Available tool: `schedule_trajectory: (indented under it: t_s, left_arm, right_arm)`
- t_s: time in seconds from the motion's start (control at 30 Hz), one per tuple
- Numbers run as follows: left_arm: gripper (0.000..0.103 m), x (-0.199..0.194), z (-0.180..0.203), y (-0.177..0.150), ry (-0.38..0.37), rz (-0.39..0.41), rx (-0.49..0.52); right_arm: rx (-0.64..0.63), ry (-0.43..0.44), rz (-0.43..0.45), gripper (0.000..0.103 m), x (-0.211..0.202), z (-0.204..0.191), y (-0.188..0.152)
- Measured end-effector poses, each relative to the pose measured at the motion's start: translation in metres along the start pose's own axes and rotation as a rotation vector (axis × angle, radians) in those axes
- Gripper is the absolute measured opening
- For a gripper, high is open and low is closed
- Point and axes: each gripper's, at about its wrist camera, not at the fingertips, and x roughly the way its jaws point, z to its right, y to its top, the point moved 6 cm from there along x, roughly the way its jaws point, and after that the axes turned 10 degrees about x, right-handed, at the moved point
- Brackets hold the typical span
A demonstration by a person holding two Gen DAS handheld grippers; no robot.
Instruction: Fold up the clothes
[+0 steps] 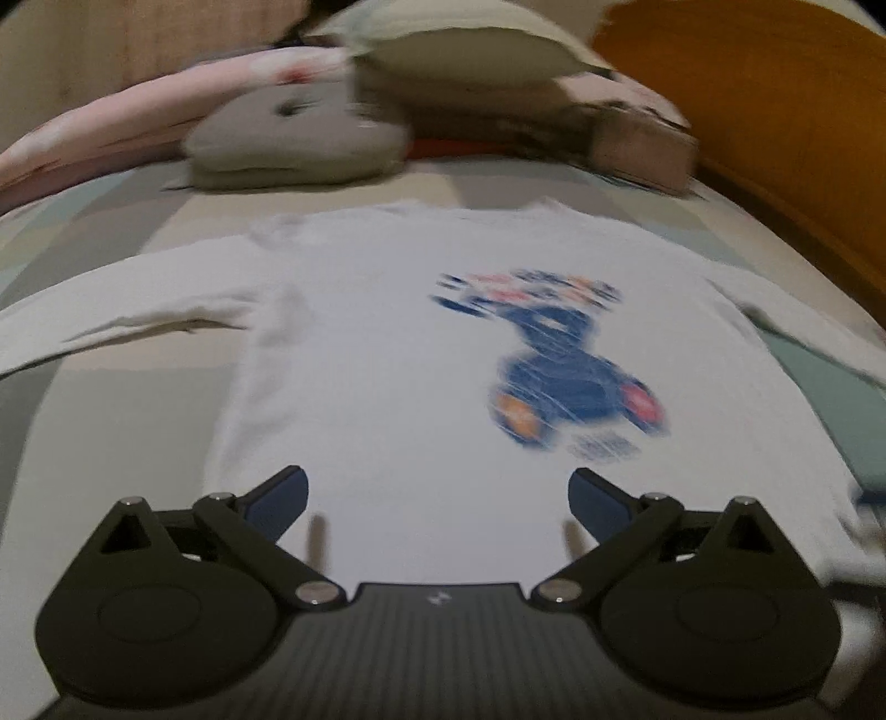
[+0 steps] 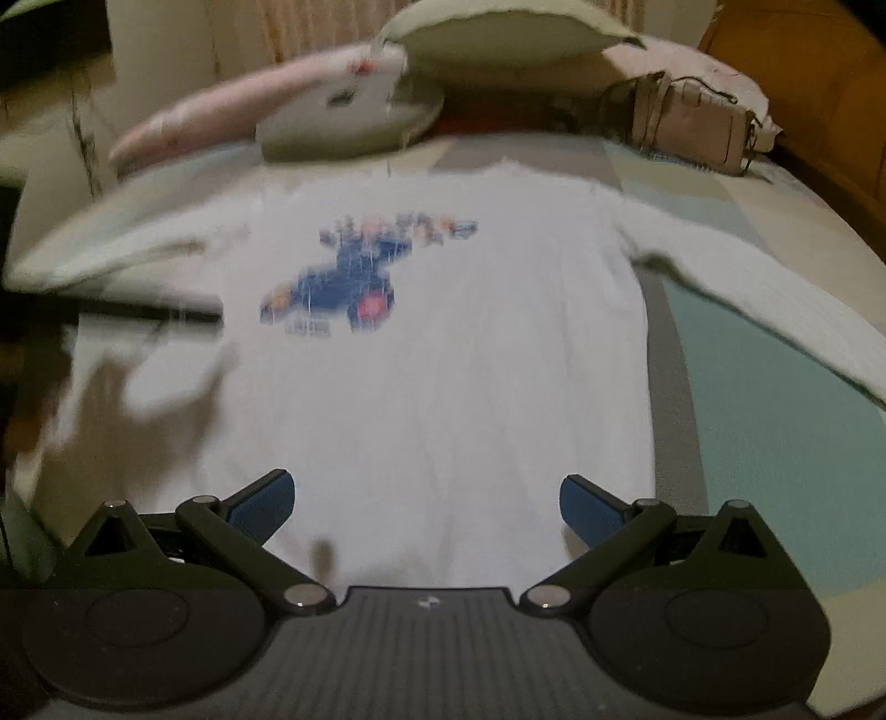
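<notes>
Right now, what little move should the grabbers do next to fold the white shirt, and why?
Probably lower both and pinch the hem. The white shirt lies flat with sleeves spread, unfolded, and the left gripper and right gripper hang open above its near edge, holding nothing.

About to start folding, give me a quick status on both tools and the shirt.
Left tool open, right tool open, both empty above the hem. White shirt flat on the bed, sleeves spread. Pillows beyond the collar, off the shirt.

A home bedroom: a bed (image 1: 111,232) with a pastel patchwork cover, pillows (image 2: 498,33) piled at its head, and an orange wooden headboard (image 1: 775,94).
</notes>
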Motion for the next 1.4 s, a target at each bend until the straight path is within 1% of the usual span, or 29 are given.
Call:
schedule_trajectory:
  t_s: [0.07,0.1,0.13,0.23,0.33,0.4,0.43,0.47,0.5,0.57,0.6,0.7,0.73,0.8,0.87,1.0,1.07,1.17,1.33,1.37,1.4]
  left_arm:
    - [0.1,0.0,0.014,-0.01,0.005,-0.02,0.051]
    - [0.1,0.001,0.019,-0.017,0.022,-0.036,0.077]
    - [0.101,0.0,0.02,-0.024,0.033,-0.032,0.089]
    - [0.102,-0.009,0.017,-0.036,0.027,-0.027,0.085]
    - [0.102,-0.022,0.013,-0.035,0.04,-0.05,0.086]
    - [0.102,-0.034,0.016,-0.03,0.045,-0.022,0.107]
    - [0.102,-0.039,0.02,-0.027,0.035,0.002,0.12]
    - [0.102,-0.04,0.024,-0.026,0.02,0.006,0.125]
    - [0.102,-0.04,0.027,-0.026,0.004,-0.001,0.124]
    - [0.102,-0.036,0.03,-0.033,-0.014,-0.03,0.101]
    - [0.102,-0.035,0.031,-0.038,-0.01,-0.042,0.084]
    - [0.102,-0.031,0.032,-0.053,0.001,-0.077,0.032]
    - [0.102,-0.031,0.033,-0.054,0.004,-0.09,0.032]
    - [0.102,-0.032,0.032,-0.047,-0.011,-0.099,0.026]
    - [0.102,-0.033,0.024,-0.033,-0.036,-0.081,-0.003]
    - [0.102,-0.032,0.005,0.014,0.011,0.012,-0.03]
    - [0.102,-0.022,0.0,0.029,0.021,0.018,-0.039]
    - [0.102,-0.003,-0.001,0.029,0.022,-0.009,-0.055]
    - [0.102,0.01,0.008,-0.002,-0.011,-0.09,-0.018]
    - [0.102,0.012,0.01,-0.008,-0.018,-0.107,-0.01]
    - [0.102,0.011,0.008,-0.007,-0.028,-0.11,0.002]
  right_arm:
    - [0.015,-0.04,-0.021,0.103,0.011,0.005,0.0]
    - [0.024,-0.048,-0.044,0.103,0.016,0.007,-0.004]
    - [0.022,-0.052,-0.063,0.103,0.019,0.009,-0.011]
    - [-0.103,-0.082,-0.043,0.103,0.01,0.004,-0.03]
    - [-0.082,-0.082,-0.062,0.103,0.0,0.007,-0.036]
    - [-0.059,-0.083,-0.067,0.103,-0.004,0.008,-0.034]
    - [-0.048,-0.075,-0.064,0.103,-0.004,0.006,-0.032]
    - [-0.045,-0.072,-0.073,0.103,-0.002,0.004,-0.032]
    - [-0.044,-0.07,-0.083,0.103,0.0,0.001,-0.033]
    - [-0.075,-0.104,-0.08,0.103,0.006,-0.004,-0.035]
    - [-0.088,-0.11,-0.068,0.103,0.004,-0.006,-0.038]
    - [-0.06,-0.095,-0.06,0.103,0.001,-0.003,-0.042]
    - [-0.053,-0.092,-0.057,0.103,0.0,-0.002,-0.042]
    - [-0.046,-0.09,-0.061,0.103,-0.001,0.0,-0.042]
    - [-0.045,-0.088,-0.062,0.103,-0.001,0.0,-0.043]
    - [-0.042,-0.091,-0.058,0.103,-0.001,0.0,-0.043]
    - [-0.04,-0.093,-0.061,0.103,-0.001,0.0,-0.042]
    - [-0.039,-0.095,-0.072,0.103,0.0,0.0,-0.041]
    - [-0.025,-0.1,-0.098,0.103,-0.001,0.003,-0.034]
    - [-0.014,-0.098,-0.087,0.103,-0.003,0.004,-0.03]
    - [-0.003,-0.095,-0.073,0.103,-0.004,0.005,-0.025]
